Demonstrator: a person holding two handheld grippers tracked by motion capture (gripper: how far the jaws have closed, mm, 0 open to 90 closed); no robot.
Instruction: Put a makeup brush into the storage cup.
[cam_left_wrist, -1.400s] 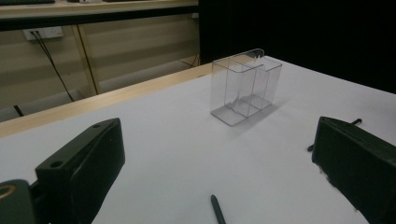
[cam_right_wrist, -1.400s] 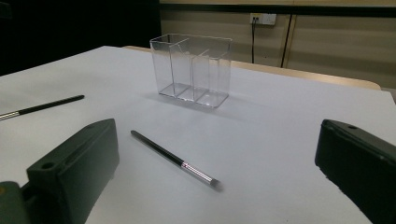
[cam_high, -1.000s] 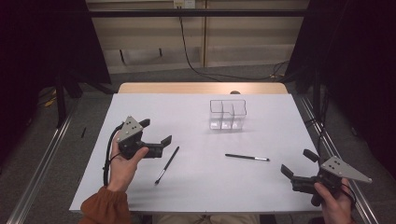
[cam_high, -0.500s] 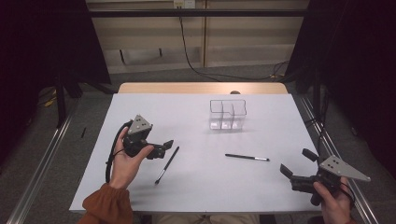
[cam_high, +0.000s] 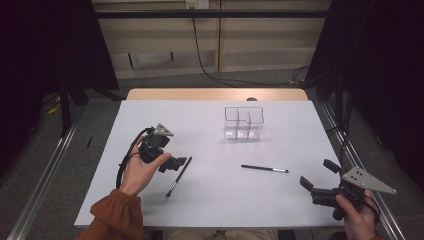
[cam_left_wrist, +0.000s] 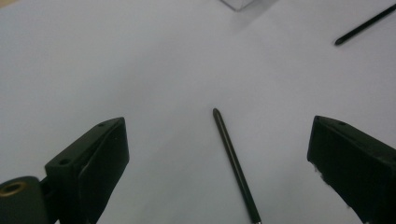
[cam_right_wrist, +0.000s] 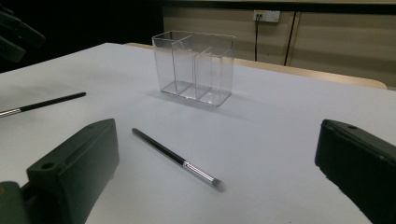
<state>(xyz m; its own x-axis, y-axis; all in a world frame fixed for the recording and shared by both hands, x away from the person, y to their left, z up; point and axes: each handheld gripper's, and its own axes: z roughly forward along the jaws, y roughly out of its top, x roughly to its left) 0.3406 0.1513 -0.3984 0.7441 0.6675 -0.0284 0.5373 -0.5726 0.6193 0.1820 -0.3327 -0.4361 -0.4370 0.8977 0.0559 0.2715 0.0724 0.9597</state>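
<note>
Left gripper view: unmarked black brush (cam_left_wrist: 233, 163) between spread fingers (cam_left_wrist: 93, 163).

Even overhead light brightens the white table (cam_high: 215, 200); the room at nine and three o'clock is dark. Soft shadows, no glare. In both gripper views the near jaws blur, and edges dim slightly

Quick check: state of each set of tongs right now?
Left tongs: open, holding nothing, jaws either side of the left brush on the table.
Right tongs: open, holding nothing, the right brush lies ahead on the table.
</note>
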